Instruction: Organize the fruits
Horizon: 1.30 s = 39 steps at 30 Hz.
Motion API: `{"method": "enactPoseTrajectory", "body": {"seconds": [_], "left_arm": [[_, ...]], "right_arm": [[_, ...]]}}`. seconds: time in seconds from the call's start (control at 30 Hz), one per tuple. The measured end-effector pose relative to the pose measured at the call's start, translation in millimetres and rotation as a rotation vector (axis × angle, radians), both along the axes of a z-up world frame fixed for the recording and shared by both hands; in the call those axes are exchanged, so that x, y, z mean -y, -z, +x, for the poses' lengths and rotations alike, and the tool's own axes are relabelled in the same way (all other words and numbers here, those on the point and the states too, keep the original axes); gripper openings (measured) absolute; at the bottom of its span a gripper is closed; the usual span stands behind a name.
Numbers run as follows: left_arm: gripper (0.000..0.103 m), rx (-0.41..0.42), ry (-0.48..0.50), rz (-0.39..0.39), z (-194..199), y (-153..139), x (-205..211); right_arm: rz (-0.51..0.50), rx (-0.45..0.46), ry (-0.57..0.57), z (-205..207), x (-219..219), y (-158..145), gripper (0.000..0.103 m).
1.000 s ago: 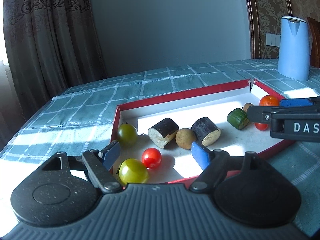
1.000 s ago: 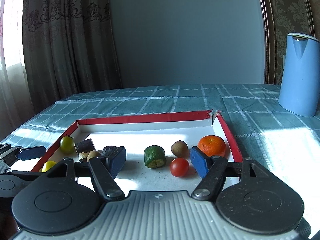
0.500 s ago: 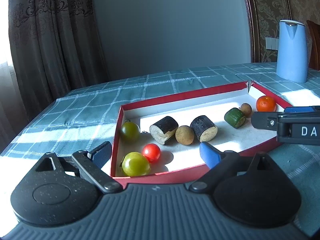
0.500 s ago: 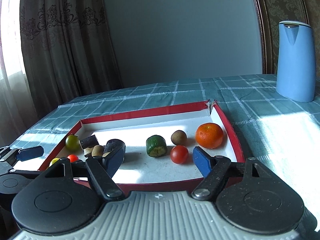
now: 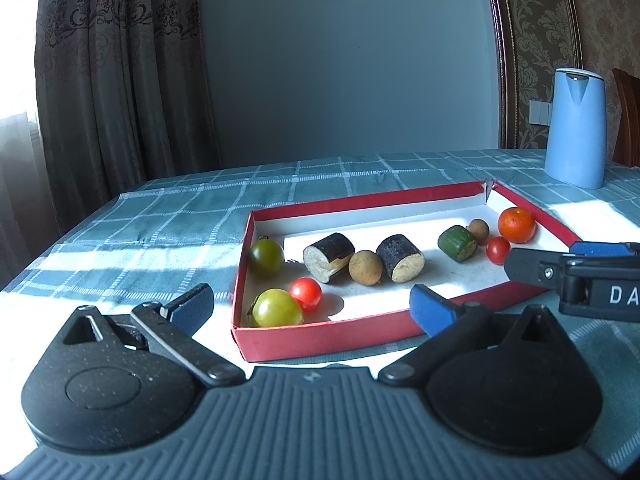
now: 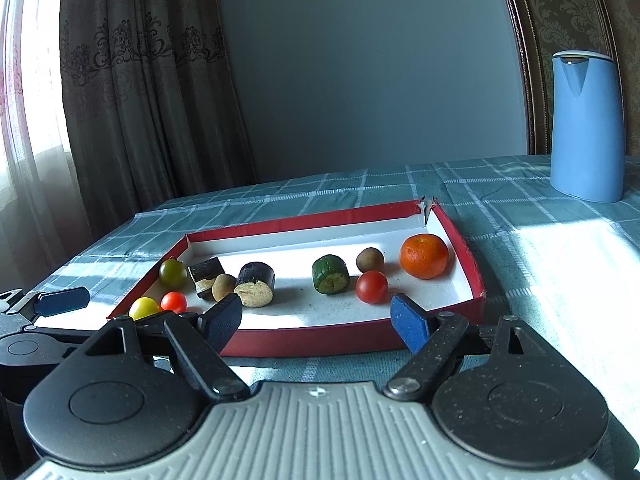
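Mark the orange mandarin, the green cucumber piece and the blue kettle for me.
orange mandarin [image 6: 424, 256], right wrist view, middle of its peel.
green cucumber piece [image 6: 330, 274], right wrist view, where the green skin meets the cut face.
blue kettle [image 6: 587, 128], right wrist view, centre of its body.

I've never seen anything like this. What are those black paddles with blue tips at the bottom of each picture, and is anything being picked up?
They are hand-held claws: a person holds one in each hand, and a camera on each looks forward along its two blue-tipped fingers. One picture comes from the left claw, the other from the right claw. Each view also catches part of the other claw at its edge. On the checked tablecloth lies a shallow red tray with an orange, red and green tomatoes, cut vegetable chunks and small brown fruits. A blue jug stands behind. Both claws have just been opening, with nothing between the fingers, so nothing is held.
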<state>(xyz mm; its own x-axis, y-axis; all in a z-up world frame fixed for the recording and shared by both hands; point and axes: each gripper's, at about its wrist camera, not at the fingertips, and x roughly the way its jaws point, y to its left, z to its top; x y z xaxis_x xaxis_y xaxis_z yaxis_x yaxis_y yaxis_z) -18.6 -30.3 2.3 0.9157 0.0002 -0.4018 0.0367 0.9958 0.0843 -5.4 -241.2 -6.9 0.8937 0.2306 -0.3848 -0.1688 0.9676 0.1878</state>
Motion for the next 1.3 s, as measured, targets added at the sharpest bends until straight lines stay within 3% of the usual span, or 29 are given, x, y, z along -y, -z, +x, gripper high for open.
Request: {"method": "enactPoseTrajectory", "body": {"seconds": [0.77,1.3], "left_arm": [[0.103,-0.002,0.000,-0.038,-3,-3,-6],[0.103,0.068,0.038,0.012,-16,-5,2]], "right_arm": [[-0.031,-0.040,-0.020,2,-4,6,0.082],[-0.023,-0.057,-0.007,-3,1,8,0.082]]}}
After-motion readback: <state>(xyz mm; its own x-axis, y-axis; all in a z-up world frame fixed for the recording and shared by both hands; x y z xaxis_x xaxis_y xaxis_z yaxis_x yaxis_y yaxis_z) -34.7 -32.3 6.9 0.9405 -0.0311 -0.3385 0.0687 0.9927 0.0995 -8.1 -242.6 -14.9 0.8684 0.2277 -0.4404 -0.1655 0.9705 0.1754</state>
